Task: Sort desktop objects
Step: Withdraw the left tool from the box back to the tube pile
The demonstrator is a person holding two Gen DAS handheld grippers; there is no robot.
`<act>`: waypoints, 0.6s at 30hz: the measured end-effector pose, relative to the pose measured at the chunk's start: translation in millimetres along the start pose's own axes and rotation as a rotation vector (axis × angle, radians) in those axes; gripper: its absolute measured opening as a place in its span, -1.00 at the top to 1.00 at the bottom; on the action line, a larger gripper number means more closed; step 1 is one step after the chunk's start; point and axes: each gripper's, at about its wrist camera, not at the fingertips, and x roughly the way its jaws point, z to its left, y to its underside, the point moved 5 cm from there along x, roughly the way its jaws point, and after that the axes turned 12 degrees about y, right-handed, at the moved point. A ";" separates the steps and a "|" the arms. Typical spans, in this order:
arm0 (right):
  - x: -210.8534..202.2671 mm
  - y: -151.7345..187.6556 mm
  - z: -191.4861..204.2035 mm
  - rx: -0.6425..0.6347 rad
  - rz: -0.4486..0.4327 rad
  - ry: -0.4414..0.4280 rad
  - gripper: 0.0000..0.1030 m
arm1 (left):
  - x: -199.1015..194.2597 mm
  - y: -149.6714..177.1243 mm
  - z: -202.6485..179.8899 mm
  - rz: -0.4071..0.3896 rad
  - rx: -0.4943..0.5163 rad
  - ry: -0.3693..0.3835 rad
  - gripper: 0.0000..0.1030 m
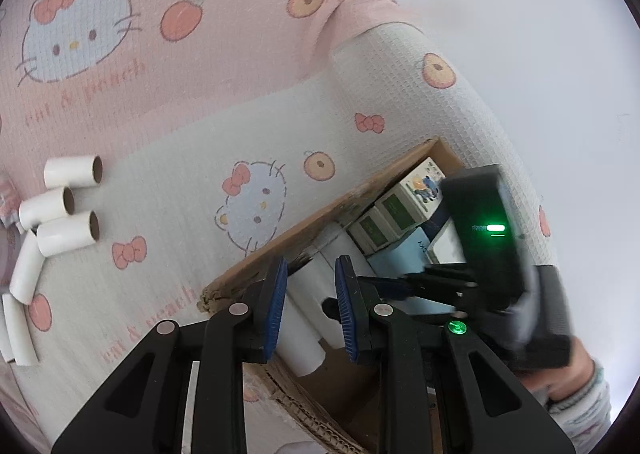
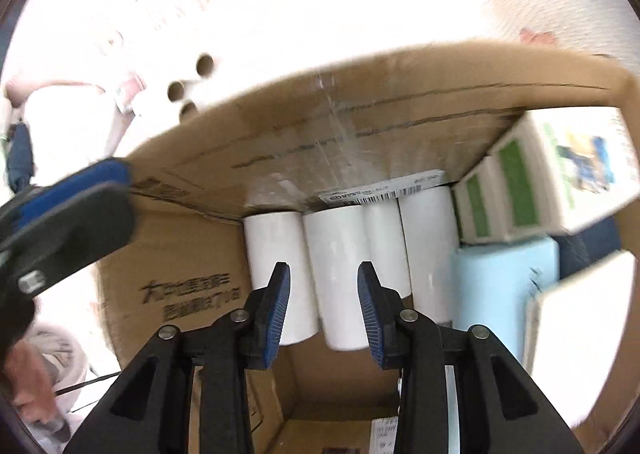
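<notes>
Bed blanket (image 1: 192,142) printed with cartoon cats and peaches, one open cardboard box (image 2: 360,126) set on it. Outside the box, off to one side in the left wrist view, five white paper rolls (image 1: 68,234) lying close together on the blanket, brown cores showing on three.

Inside the box, four more white rolls (image 2: 272,246) side by side against the far wall, under a barcode label. Beside them, two white cartons with green panels (image 2: 516,182), the larger with a cartoon picture on top; below those, one pale blue box (image 2: 504,282) and one flat white item, too blurred to name.

Right gripper (image 2: 323,268) pointed steeply down into the box, blue pads apart, second roll seen in the gap but not pressed by either pad.

Left gripper (image 1: 312,264) over the box's near wall, pads narrowly apart with one roll (image 1: 302,330) seen between them; clamped or merely framed, cannot tell. A pale sleeve (image 1: 580,398) behind the right gripper.
</notes>
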 end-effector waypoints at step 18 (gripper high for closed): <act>-71.9 39.7 2.3 0.094 -0.216 0.114 0.38 | -15.0 21.7 -28.4 -0.093 0.127 0.046 0.09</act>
